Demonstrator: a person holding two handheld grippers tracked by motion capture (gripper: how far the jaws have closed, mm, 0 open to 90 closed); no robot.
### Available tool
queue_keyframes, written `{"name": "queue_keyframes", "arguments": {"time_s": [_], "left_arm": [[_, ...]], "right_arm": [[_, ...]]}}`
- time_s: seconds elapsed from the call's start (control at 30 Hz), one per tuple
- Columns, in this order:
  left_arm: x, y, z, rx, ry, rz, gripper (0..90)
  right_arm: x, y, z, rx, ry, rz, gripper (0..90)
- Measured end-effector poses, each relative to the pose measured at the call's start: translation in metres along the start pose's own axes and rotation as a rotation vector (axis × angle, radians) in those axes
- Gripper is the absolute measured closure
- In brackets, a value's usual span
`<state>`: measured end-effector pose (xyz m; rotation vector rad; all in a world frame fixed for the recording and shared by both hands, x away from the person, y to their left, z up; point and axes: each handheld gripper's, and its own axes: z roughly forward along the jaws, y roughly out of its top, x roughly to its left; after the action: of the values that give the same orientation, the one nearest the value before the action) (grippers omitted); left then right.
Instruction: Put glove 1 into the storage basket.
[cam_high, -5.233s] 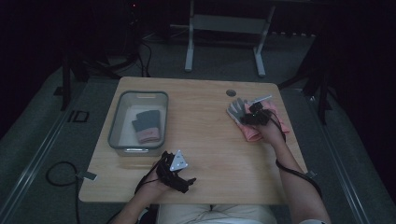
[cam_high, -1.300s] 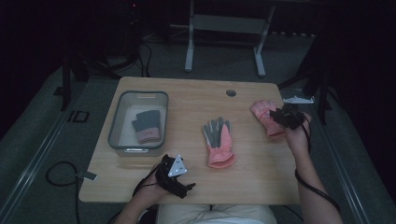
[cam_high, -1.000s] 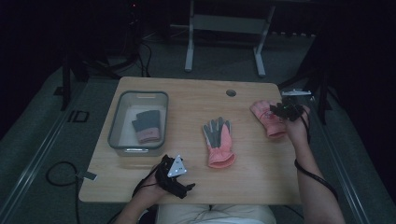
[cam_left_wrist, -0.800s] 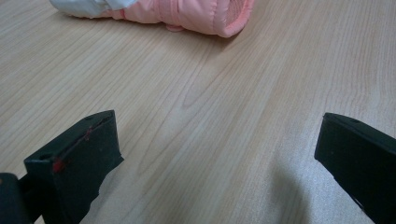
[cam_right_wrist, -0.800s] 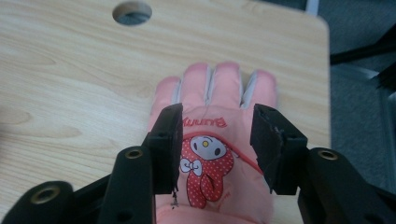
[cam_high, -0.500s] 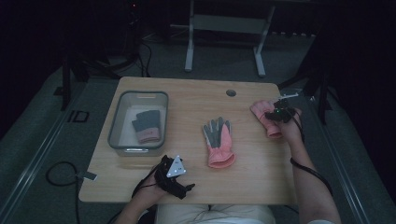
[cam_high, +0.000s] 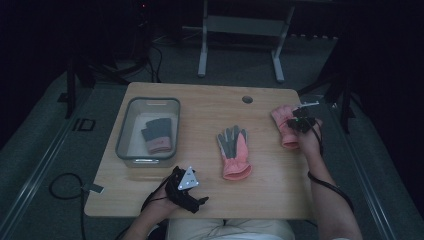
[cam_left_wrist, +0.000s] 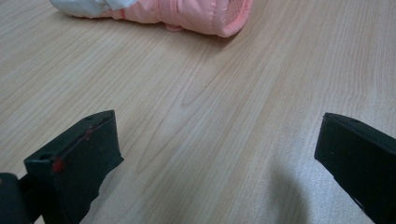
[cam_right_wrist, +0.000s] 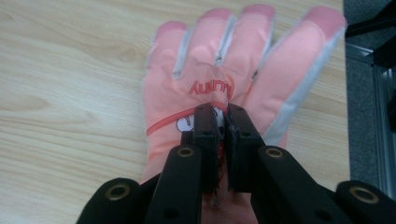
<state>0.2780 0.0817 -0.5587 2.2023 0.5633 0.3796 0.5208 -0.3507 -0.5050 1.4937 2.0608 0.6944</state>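
Where the table's right edge runs, pink glove (cam_right_wrist: 219, 84) under the right gripper (cam_right_wrist: 222, 122), its just-closed jaws pinching fabric.

A: What is the counter (cam_left_wrist: 224, 107) made of?

B: Pale wood, or a wood-look laminate, with a fine grain; smooth, with a low sheen.

A: And the pink glove (cam_right_wrist: 224, 79)?

B: Soft padded cloth, matt, with grey fabric strips between its digits and a printed red word across the back. The second glove (cam_high: 234, 152) has a darker grey palm that looks grippier than its pink cuff.

A: The right gripper (cam_right_wrist: 223, 140)?

B: Matt black plastic fingers (cam_right_wrist: 205, 135), with brass-coloured rivets in the arms behind them.

A: The bin (cam_high: 125, 127)?

B: Translucent grey plastic, smooth and slightly glossy.
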Motion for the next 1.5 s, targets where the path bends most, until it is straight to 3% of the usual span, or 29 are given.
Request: {"name": "queue_keyframes", "arguments": {"time_s": [0.27, 0.47, 0.73, 0.83, 1.17, 1.5], "left_arm": [[-0.002, 0.0, -0.001, 0.001, 0.001, 0.004, 0.0], [-0.001, 0.0, 0.0, 0.0, 0.001, 0.004, 0.0], [-0.001, 0.001, 0.0, 0.001, 0.004, 0.02, 0.0], [-0.001, 0.001, -0.001, -0.005, 0.002, 0.022, 0.0], [-0.003, 0.0, -0.001, -0.011, 0.009, 0.042, 0.0], [-0.002, 0.0, 0.0, -0.016, 0.007, 0.035, 0.0]], "right_arm": [[0.012, 0.004, -0.053, -0.072, -0.01, 0.032, 84.6], [0.027, -0.004, -0.097, -0.126, 0.021, 0.072, 84.7], [0.052, -0.029, -0.124, -0.143, 0.026, 0.121, 84.7], [0.056, -0.036, -0.129, -0.141, 0.018, 0.115, 84.7], [0.062, -0.065, -0.135, -0.141, 0.01, 0.179, 84.5], [0.08, -0.087, -0.09, -0.047, 0.03, 0.169, 83.7]]}}
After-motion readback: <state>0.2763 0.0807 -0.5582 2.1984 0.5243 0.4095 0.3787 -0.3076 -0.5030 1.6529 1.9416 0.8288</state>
